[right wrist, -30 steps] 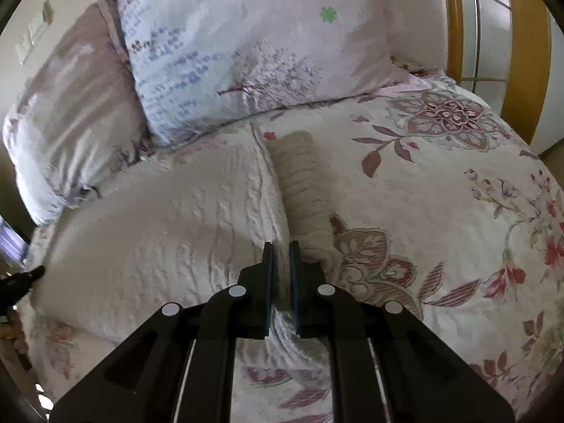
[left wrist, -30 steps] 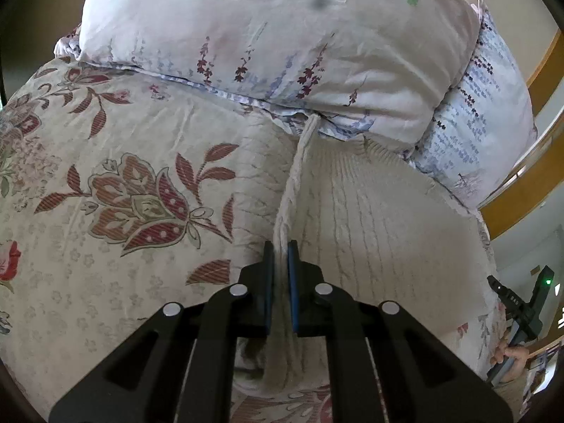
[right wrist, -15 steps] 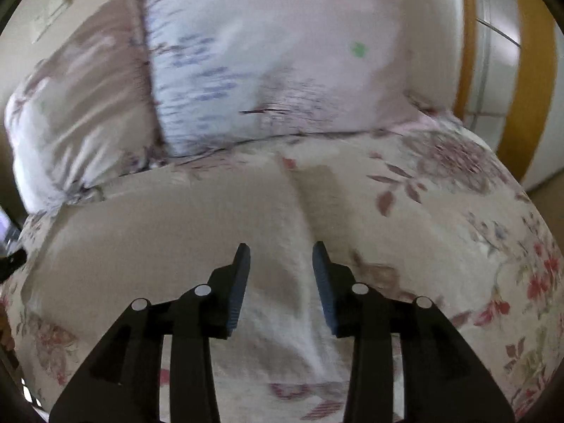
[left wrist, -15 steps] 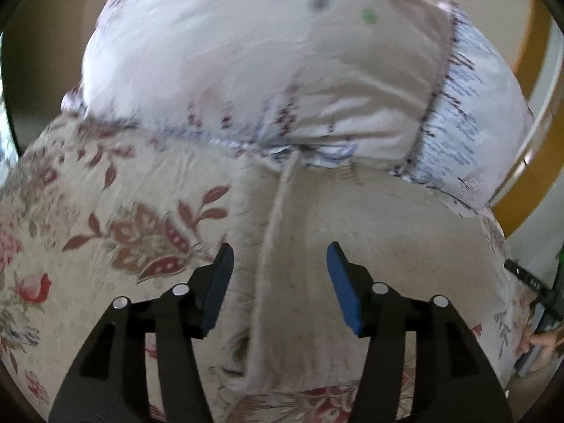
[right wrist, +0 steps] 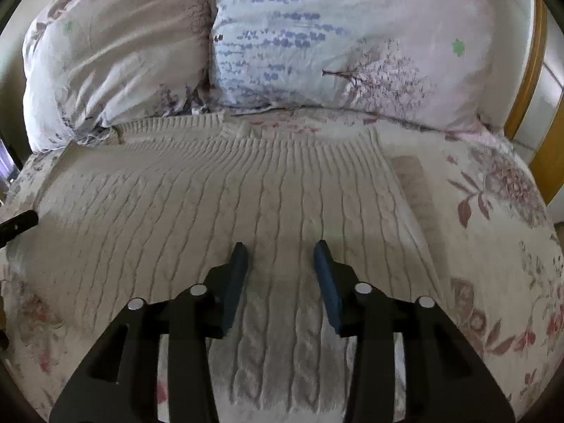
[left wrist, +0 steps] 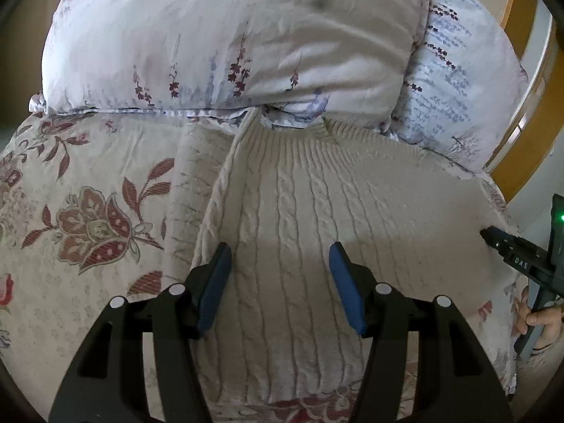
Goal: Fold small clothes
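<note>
Left wrist view: left gripper (left wrist: 280,259) spread wide, holding nothing, above cable-knit sweater (left wrist: 335,218) lying flat on floral bedspread (left wrist: 88,211), ribbed hem at 12 o'clock against pillows (left wrist: 229,35). Right gripper (right wrist: 281,255) likewise parted, empty, over the knit. Risk: snagging loose stitches, or pinching bedspread along with an edge, dragging the fold crooked.

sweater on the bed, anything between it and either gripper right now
Nothing visible does. The left gripper and the right gripper both hover open right above the cream knit sweater, bare knit between their fingers. The pillows lie beyond its far edge.
</note>
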A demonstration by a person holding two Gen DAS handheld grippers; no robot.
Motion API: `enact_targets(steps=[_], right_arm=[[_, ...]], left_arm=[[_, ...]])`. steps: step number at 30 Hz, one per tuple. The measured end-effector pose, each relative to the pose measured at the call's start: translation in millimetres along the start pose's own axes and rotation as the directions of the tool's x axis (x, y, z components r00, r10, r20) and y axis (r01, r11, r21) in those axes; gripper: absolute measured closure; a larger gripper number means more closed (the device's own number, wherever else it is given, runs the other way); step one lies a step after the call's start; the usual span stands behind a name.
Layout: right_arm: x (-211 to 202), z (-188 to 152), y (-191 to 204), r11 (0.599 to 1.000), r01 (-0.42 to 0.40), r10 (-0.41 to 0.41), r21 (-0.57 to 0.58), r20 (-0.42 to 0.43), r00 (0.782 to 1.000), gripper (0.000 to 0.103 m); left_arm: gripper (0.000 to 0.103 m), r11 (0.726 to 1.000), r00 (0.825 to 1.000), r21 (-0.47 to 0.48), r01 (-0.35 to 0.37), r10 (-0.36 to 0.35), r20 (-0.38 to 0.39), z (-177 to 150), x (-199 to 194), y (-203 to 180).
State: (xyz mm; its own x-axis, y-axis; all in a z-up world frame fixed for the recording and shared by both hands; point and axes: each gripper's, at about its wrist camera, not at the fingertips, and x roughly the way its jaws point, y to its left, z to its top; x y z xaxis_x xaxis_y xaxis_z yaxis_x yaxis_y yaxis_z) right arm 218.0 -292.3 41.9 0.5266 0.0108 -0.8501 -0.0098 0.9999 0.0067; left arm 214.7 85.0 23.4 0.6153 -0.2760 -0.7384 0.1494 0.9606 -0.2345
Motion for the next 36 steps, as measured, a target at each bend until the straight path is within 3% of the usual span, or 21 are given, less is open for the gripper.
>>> enact_targets(steps=[3, 5, 9, 13, 15, 23, 28, 36], right_arm=[[3, 3, 1, 1.000, 0.015, -0.015, 0.005, -0.009, 1.000, 0.055], [5, 3, 0, 0.999, 0.043, -0.042, 0.005, -0.009, 0.999, 0.044], [4, 0, -10, 0.999, 0.004, -0.003, 0.047, -0.019, 1.000, 0.044], [0, -2, -7, 0.999, 0.018, -0.017, 0.037, -0.025, 1.000, 0.044], [-1, -2, -7, 0.999, 0.020, -0.019, 0.042, -0.033, 0.999, 0.043], [-12, 2, -4, 0.997, 0.029, -0.026, 0.068, -0.045, 0.999, 0.041], [-22, 11, 15, 0.999, -0.032, 0.033, 0.034, -0.010, 0.999, 0.041], [-16, 27, 41, 0.997, -0.081, 0.081, 0.003, 0.010, 0.997, 0.041]], left_arm=[[0.038, 1.000, 1.000, 0.014, -0.001, 0.001, 0.001, 0, 1, -4], [0.035, 1.000, 1.000, 0.023, -0.005, 0.005, 0.000, 0, 2, -7], [0.035, 1.000, 1.000, -0.008, 0.029, -0.029, -0.004, 3, -2, 0], [0.035, 0.987, 0.994, -0.117, 0.108, -0.106, 0.022, 11, -16, 22], [0.030, 0.982, 0.994, -0.158, 0.103, -0.098, 0.039, 16, -21, 33], [0.029, 0.923, 0.989, -0.357, 0.146, -0.148, 0.023, 25, -16, 83], [0.029, 0.901, 0.984, -0.398, 0.170, -0.180, 0.011, 26, -7, 90], [0.029, 0.889, 0.978, -0.419, 0.185, -0.208, -0.011, 25, 7, 87]])
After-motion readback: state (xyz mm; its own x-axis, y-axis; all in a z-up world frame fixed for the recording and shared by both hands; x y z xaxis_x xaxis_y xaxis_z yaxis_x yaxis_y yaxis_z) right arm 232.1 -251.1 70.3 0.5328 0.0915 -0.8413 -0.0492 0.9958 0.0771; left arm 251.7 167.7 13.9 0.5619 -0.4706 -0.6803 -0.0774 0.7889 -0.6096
